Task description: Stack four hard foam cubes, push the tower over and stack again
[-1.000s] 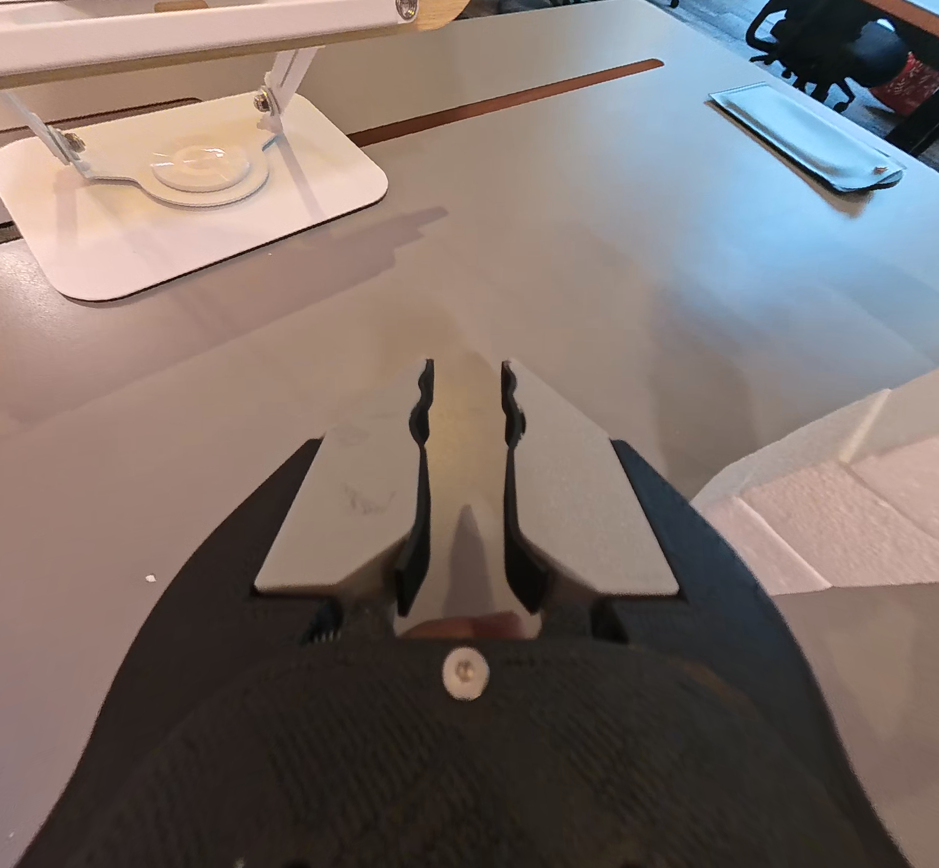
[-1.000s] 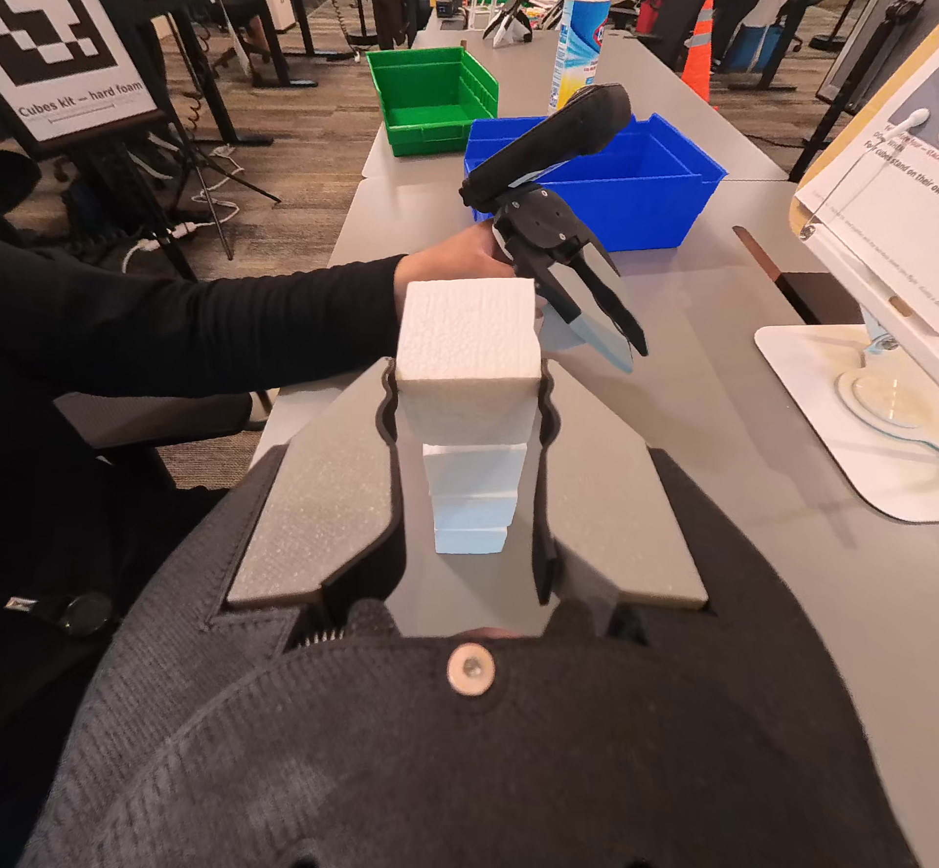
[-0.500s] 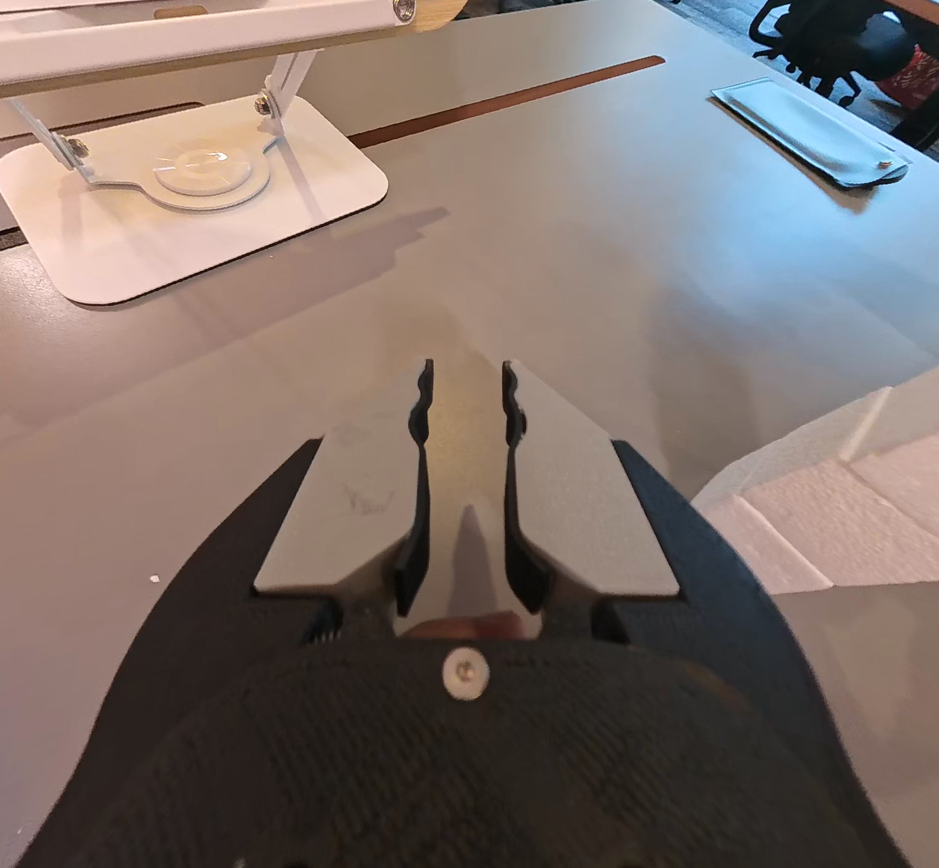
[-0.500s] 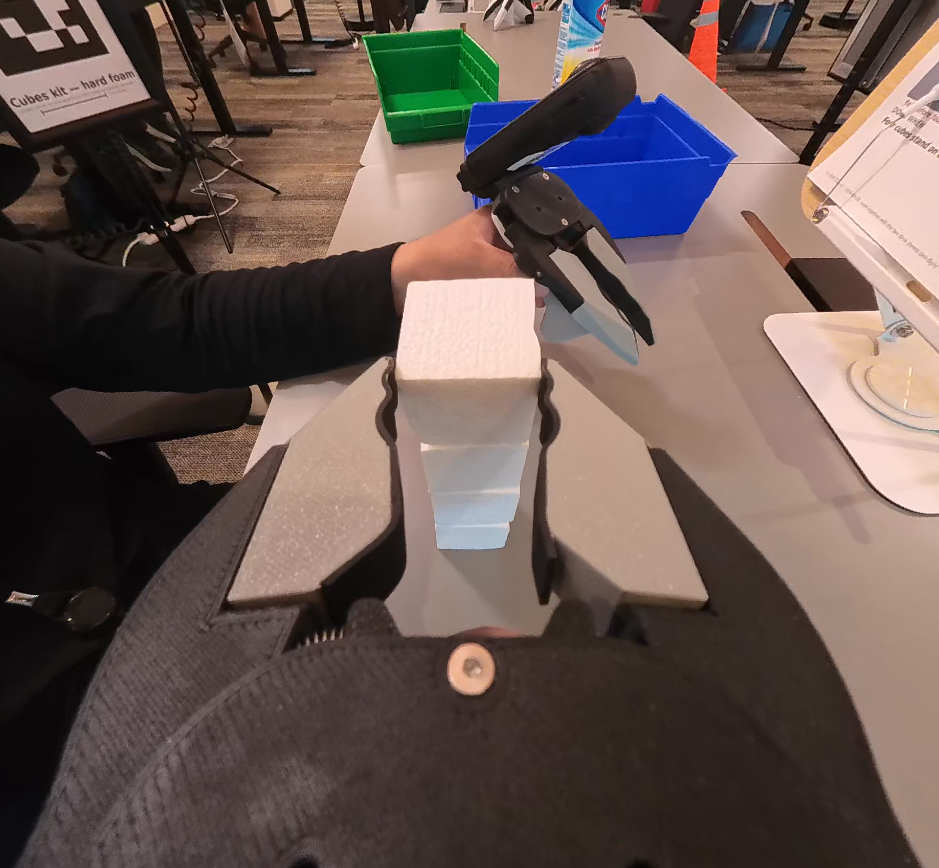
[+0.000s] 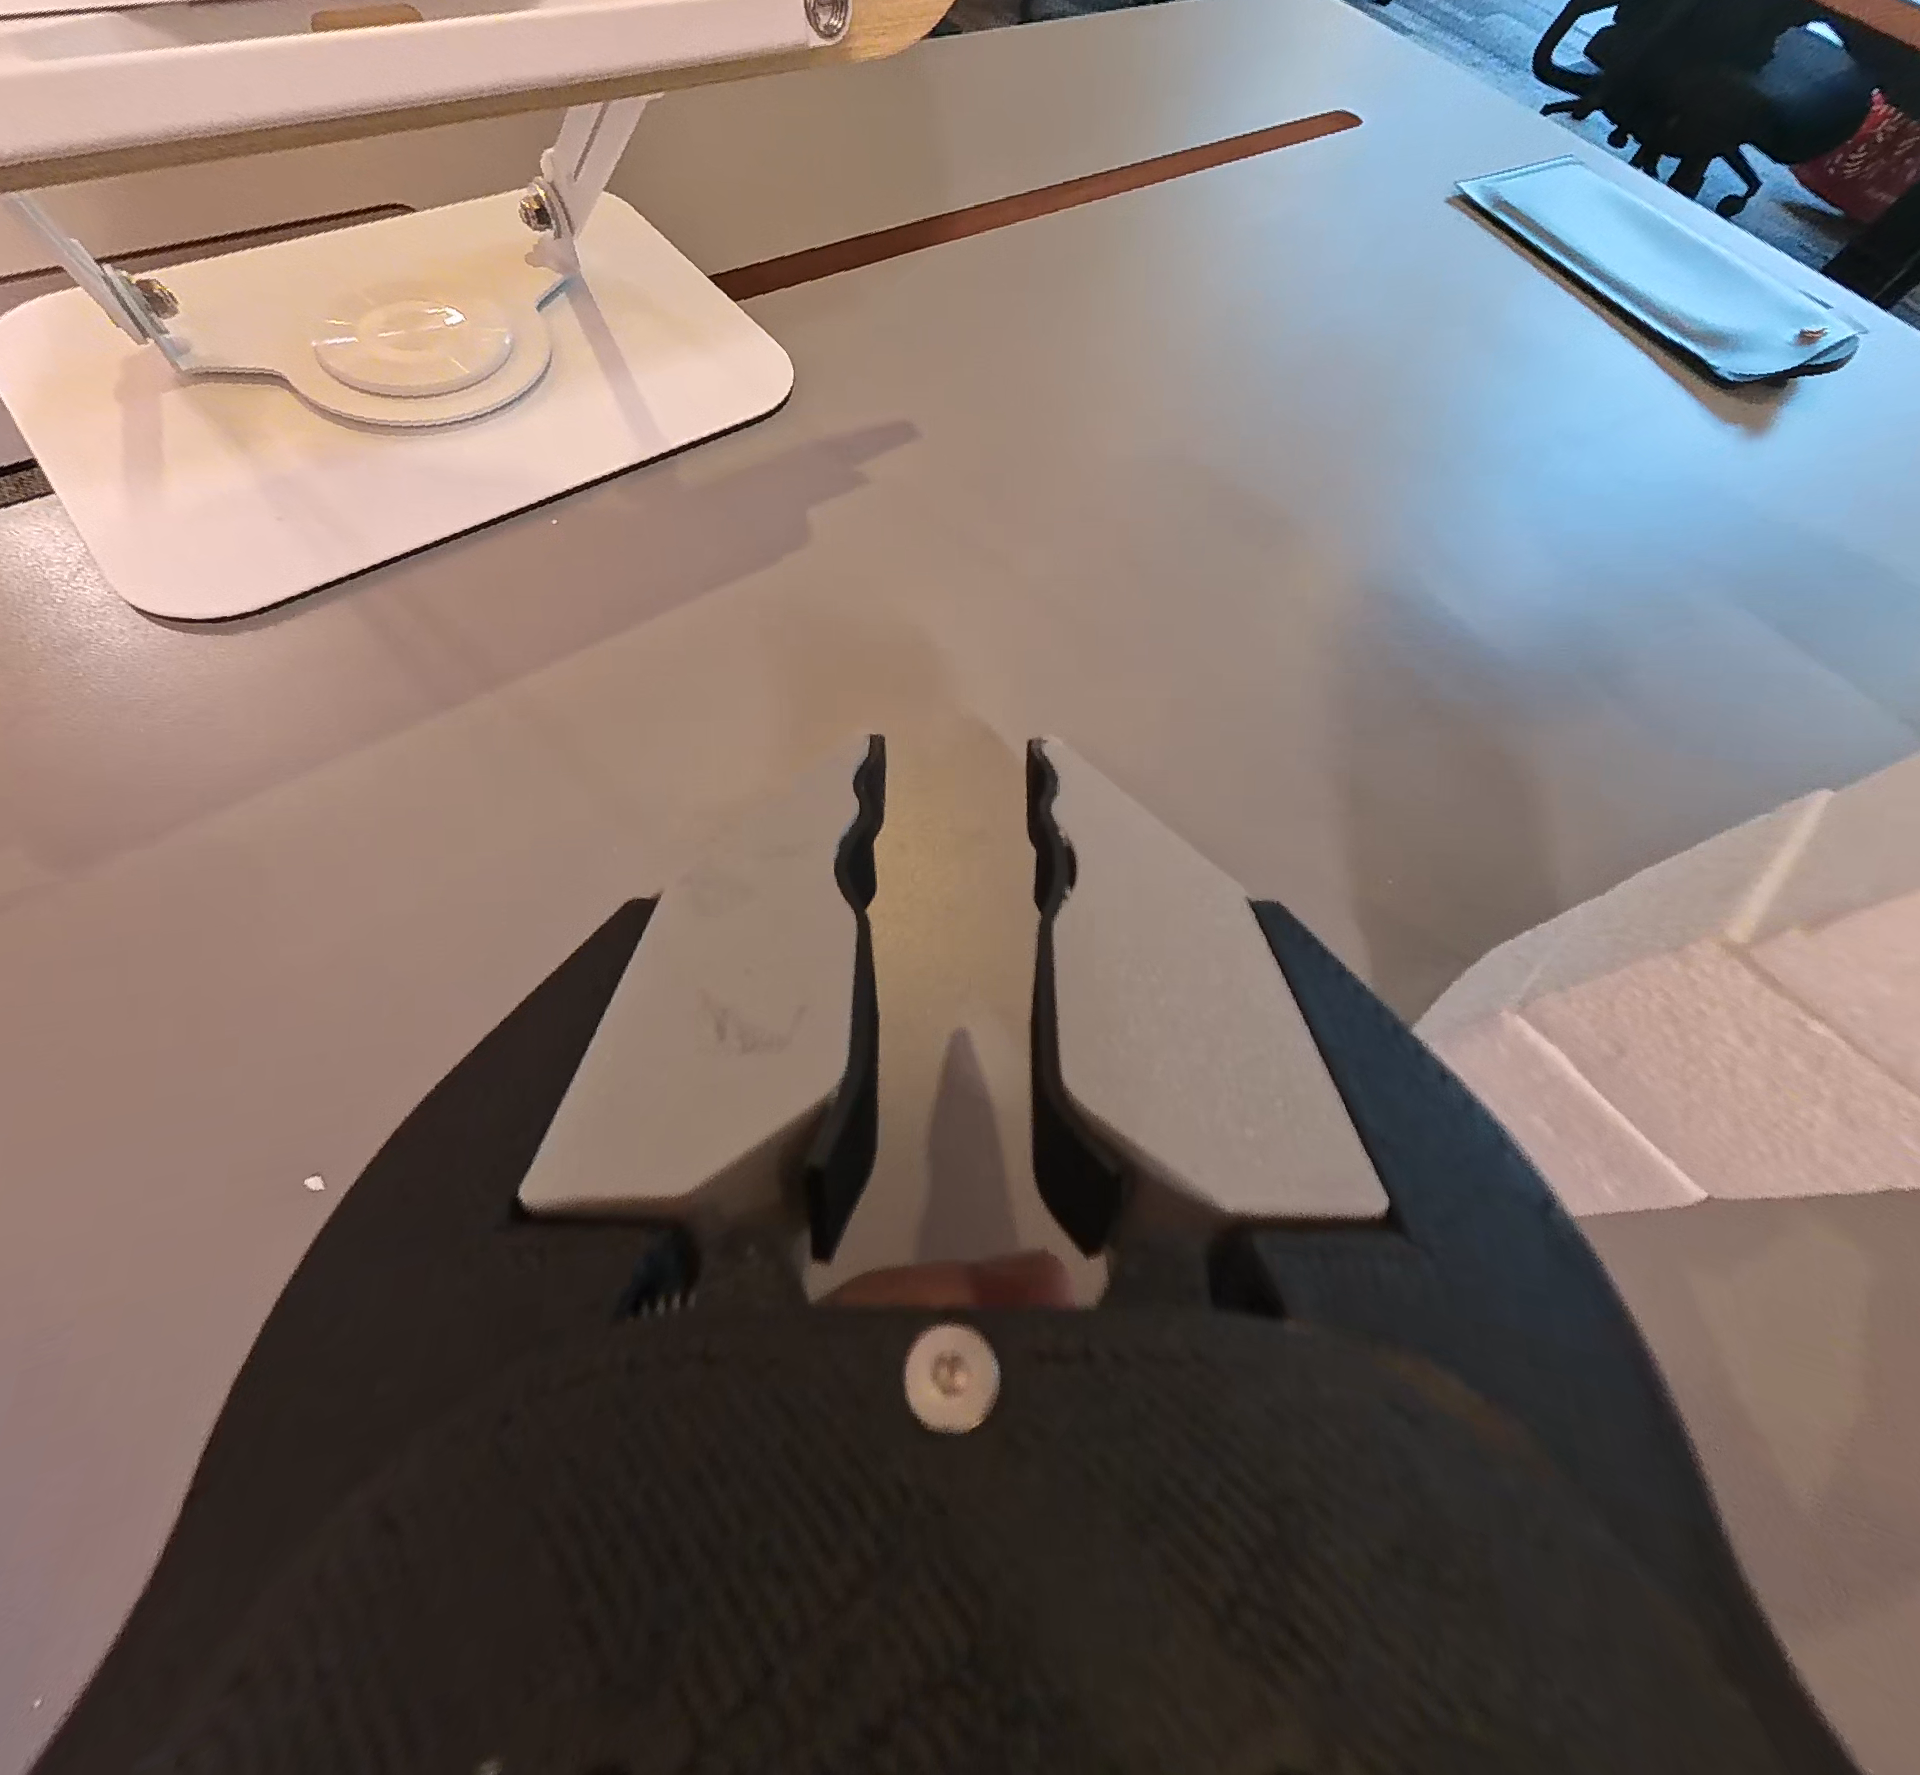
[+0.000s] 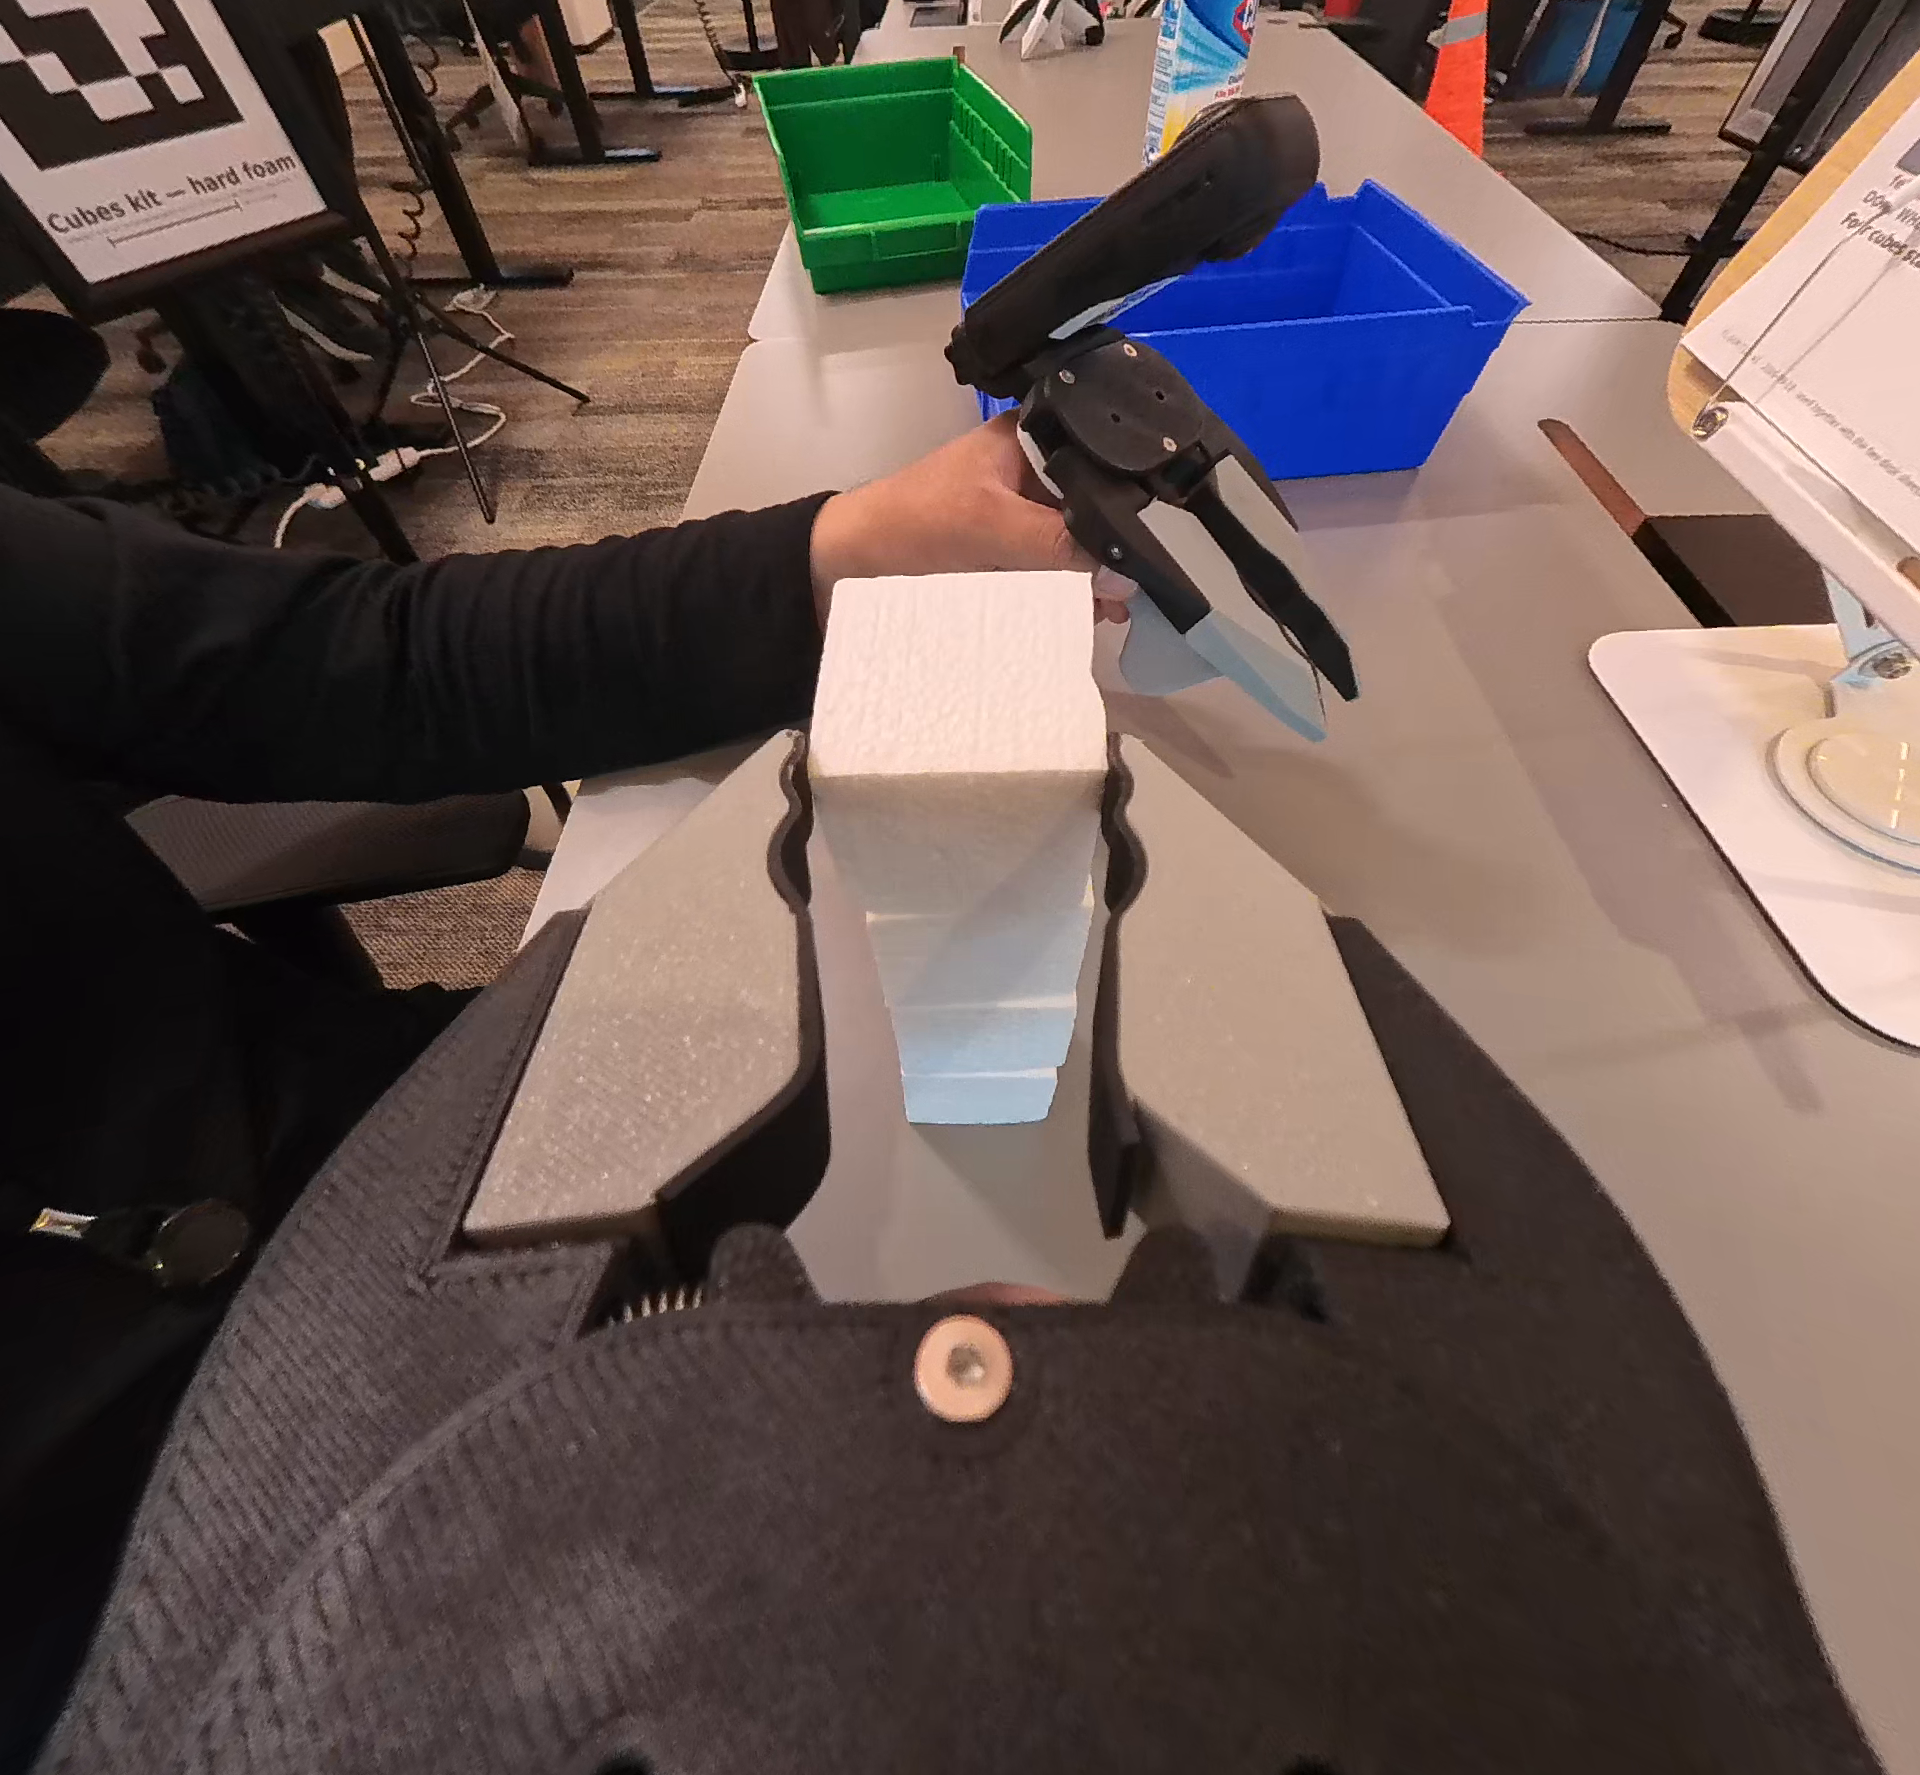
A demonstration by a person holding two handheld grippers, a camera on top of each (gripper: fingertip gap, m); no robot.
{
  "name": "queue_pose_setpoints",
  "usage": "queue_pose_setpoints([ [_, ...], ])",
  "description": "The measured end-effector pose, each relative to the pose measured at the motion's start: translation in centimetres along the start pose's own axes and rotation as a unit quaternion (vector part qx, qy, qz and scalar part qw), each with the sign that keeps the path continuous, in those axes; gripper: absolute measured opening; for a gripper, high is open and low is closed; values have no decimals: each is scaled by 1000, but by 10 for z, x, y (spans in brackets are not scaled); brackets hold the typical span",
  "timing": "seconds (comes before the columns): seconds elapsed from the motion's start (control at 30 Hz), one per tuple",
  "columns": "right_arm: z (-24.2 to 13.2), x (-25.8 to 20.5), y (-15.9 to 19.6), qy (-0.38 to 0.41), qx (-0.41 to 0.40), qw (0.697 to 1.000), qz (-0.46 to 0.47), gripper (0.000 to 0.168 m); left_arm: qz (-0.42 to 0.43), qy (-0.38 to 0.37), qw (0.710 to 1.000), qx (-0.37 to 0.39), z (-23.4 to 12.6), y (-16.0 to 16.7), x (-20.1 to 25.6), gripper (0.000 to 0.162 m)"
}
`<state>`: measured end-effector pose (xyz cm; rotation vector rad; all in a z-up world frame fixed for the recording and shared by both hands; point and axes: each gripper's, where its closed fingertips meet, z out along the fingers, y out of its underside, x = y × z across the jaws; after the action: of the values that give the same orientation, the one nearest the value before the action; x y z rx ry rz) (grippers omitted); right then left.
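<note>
My right gripper [image 6: 956, 749] is shut on a white foam cube [image 6: 956, 665], its fingers against the cube's two sides. This cube sits on top of a column of three more white foam cubes [image 6: 982, 1019] standing on the grey table [image 6: 1455, 894]. My left gripper [image 5: 954, 749] is empty, its fingers a narrow gap apart, hovering over bare table. In the right wrist view it [image 6: 1320, 702] is held by a hand just beyond and to the right of the stack. Foam faces [image 5: 1714, 1029] show at the right edge of the left wrist view.
A white document stand [image 5: 395, 437] sits on the table at the far side, also in the right wrist view [image 6: 1787, 790]. A blue bin [image 6: 1330, 354], a green bin [image 6: 894, 167] and a wipes canister [image 6: 1205, 0] stand beyond. A grey pouch [image 5: 1652, 291] lies near the far edge.
The left gripper has drifted slightly to the right beyond the stack. The right gripper holds the top cube on the stack as before.
</note>
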<state>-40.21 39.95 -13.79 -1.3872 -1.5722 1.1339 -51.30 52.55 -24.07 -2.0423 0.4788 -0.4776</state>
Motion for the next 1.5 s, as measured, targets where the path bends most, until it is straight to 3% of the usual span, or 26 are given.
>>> queue_pose_setpoints([
  [0.4,-4,2,-3,6,16,1000,-8,65,0,1,1000,2,-1,-1,0,25],
  [0.6,-20,6,-17,17,73,997,-24,68,1,0,1000,2,-1,-1,0,25],
  [0.73,-38,12,-23,31,134,989,-46,61,1,1,1000,2,-1,-1,0,25],
  [0.83,-45,12,-9,8,149,988,-33,47,1,1,1000,2,0,-1,1,25],
  [0.93,-41,-10,26,-86,112,990,-18,5,3,1,1000,1,0,-1,1,25],
  [0.97,-37,-15,38,-101,93,990,-18,0,3,1,1000,0,1,0,2,25],
  [1.2,-2,-45,98,-134,-48,987,-81,3,4,-1,1000,1,0,-1,2,25],
  [1.5,12,-35,171,-116,-192,973,-50,6,-7,2,1000,-3,5,3,1,25],
])
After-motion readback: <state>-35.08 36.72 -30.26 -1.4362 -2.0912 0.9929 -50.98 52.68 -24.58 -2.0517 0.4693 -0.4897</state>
